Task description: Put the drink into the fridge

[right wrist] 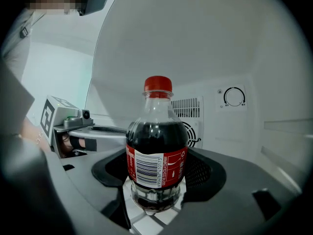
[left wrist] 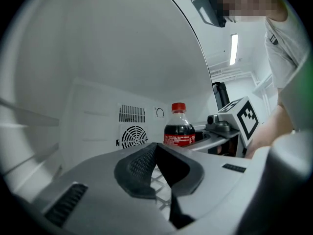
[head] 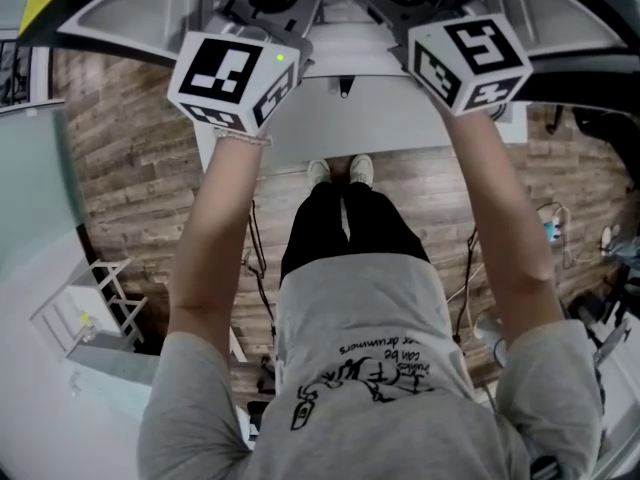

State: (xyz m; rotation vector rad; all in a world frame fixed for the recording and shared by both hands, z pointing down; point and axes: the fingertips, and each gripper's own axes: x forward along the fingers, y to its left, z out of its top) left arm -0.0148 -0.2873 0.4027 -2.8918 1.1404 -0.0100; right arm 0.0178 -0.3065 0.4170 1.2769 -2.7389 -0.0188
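Note:
A cola bottle (right wrist: 157,153) with a red cap and red label stands upright between the pads of my right gripper (right wrist: 157,180), which is shut on its lower body. It is inside the white fridge, just above the wire shelf (right wrist: 146,222). In the left gripper view the same bottle (left wrist: 179,127) shows to the right, ahead of my left gripper (left wrist: 156,148), whose pads meet at the tips with nothing in them. In the head view both marker cubes (head: 232,78) (head: 470,60) are held forward at the fridge front; the jaws are hidden there.
The fridge's back wall carries a round fan grille (left wrist: 133,137), a vent and a thermostat dial (right wrist: 234,97). Below me are a wood floor (head: 130,158), the person's feet (head: 340,171), cables (head: 258,268) and a white rack (head: 90,308) at the left.

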